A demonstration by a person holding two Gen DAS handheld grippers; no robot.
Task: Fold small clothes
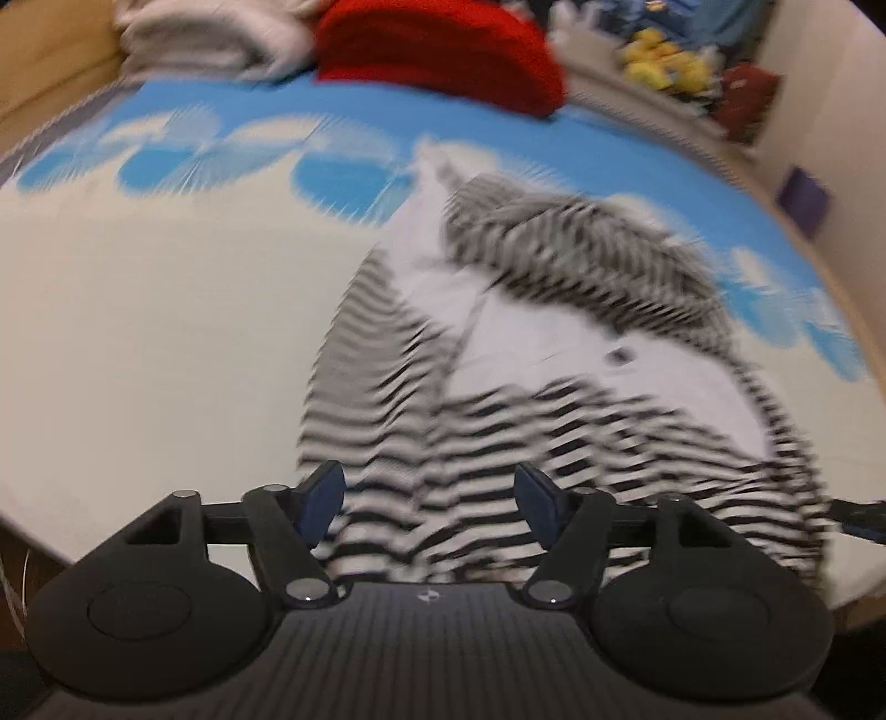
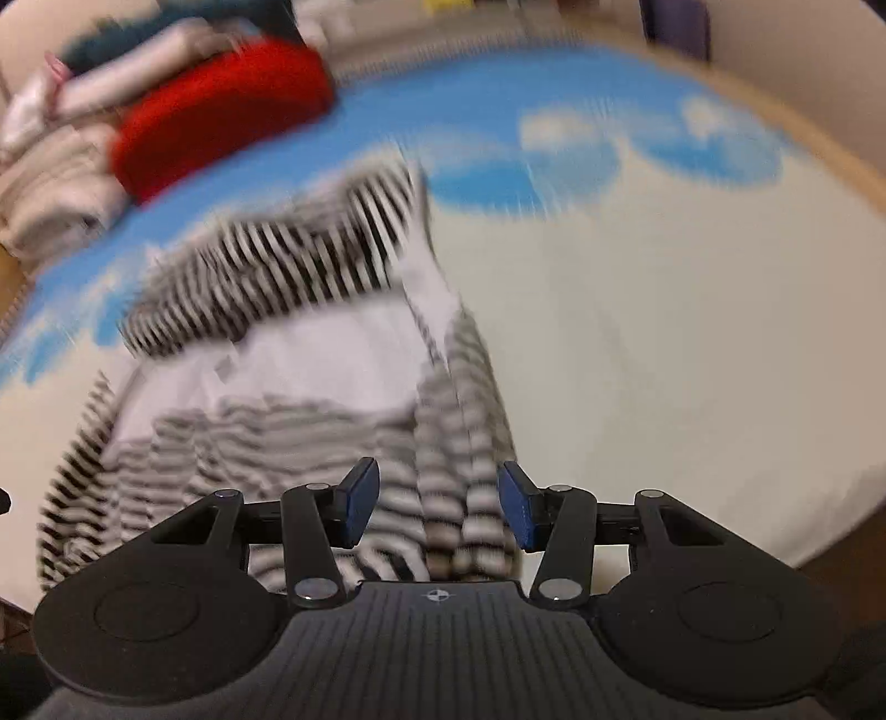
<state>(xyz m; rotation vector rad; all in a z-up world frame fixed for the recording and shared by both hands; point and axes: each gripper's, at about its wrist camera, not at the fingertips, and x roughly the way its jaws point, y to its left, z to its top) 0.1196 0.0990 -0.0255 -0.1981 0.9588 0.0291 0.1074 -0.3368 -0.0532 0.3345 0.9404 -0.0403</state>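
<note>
Striped garment spread on the bedsheet, near its front edge. Behind the garment, at the sheet's far edge: a red folded piece beside stacked pale clothes.

— How do my grippers look?

— My left gripper points steeply down, jaws spread wide, nothing pressed between the pads. My right gripper tilts down too, jaws parted about halfway, pads gripping nothing.

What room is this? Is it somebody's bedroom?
Probably a bedroom or a child's room. The striped garment lies on a blue-and-white cloud-print sheet, with folded clothes such as a red one stacked behind, and yellow soft toys in the corner.
</note>
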